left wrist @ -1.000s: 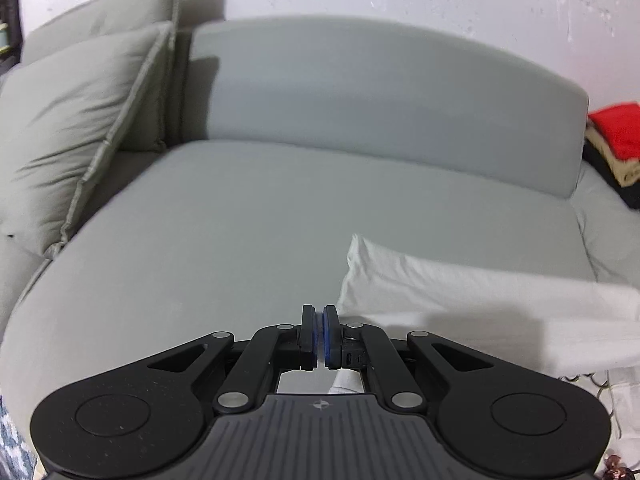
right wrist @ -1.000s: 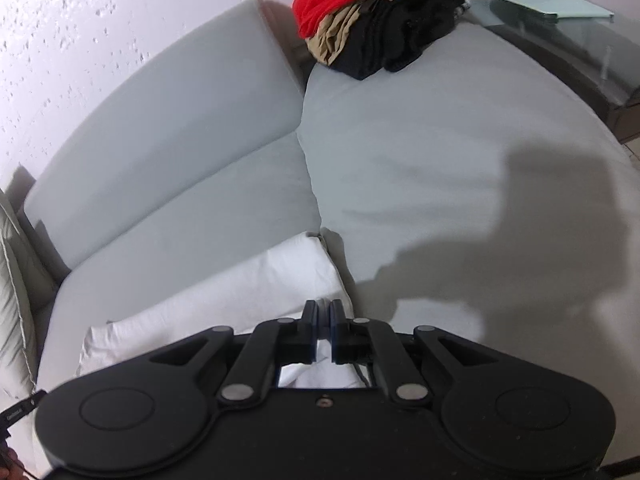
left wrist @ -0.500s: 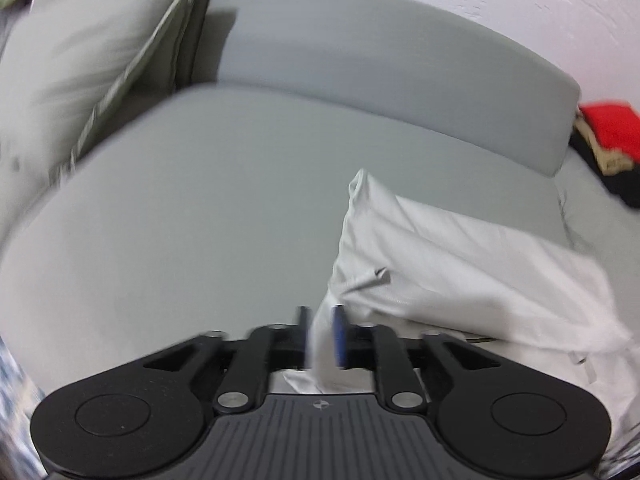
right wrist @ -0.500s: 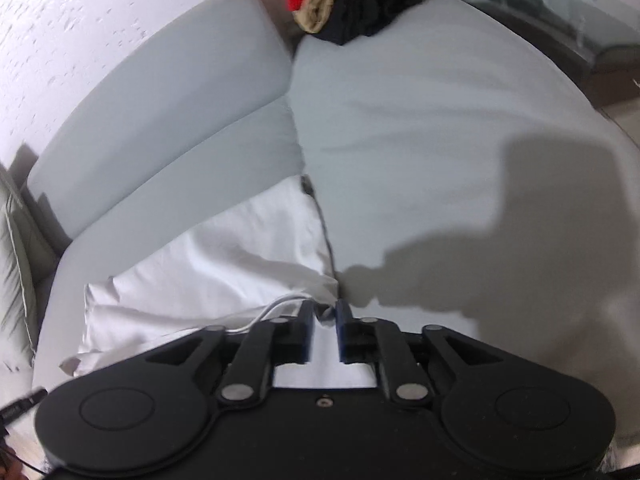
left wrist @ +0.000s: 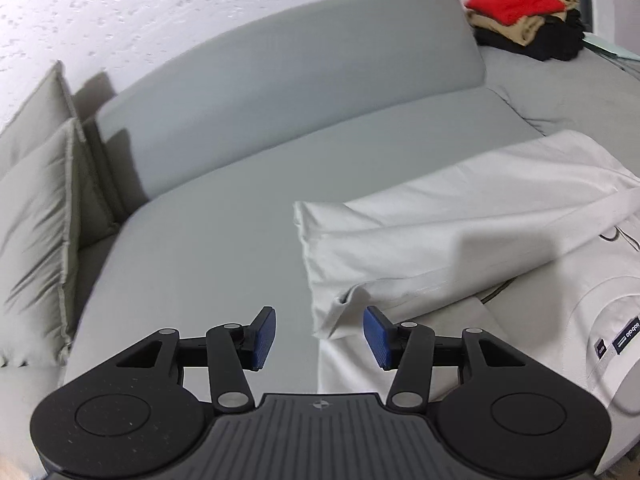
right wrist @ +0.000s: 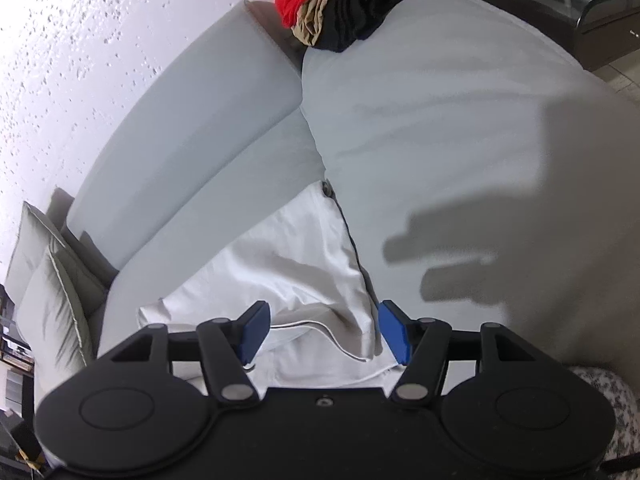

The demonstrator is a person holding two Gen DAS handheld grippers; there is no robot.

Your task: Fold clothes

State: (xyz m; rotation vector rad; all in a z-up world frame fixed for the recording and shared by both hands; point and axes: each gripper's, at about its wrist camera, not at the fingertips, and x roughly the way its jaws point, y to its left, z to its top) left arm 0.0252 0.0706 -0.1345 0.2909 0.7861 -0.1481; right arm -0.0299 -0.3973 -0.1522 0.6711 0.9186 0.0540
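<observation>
Your left gripper (left wrist: pixel 320 340) stands wide apart with nothing between its blue pads, poised over the left edge of the white shirt (left wrist: pixel 460 240). Your right gripper (right wrist: pixel 324 332) is equally wide, empty, above the shirt's right edge. The shirt lies partly folded on the grey sofa (left wrist: pixel 200 240), well apart from the stacked clothes (right wrist: pixel 340 4).

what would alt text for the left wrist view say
An open black gripper with blue pads hovers over a grey sofa, holding nothing, at the left edge of a white shirt lying partly folded on the seat. A pile of red, tan and black clothes sits at the far right, and grey pillows lean at the left.
</observation>
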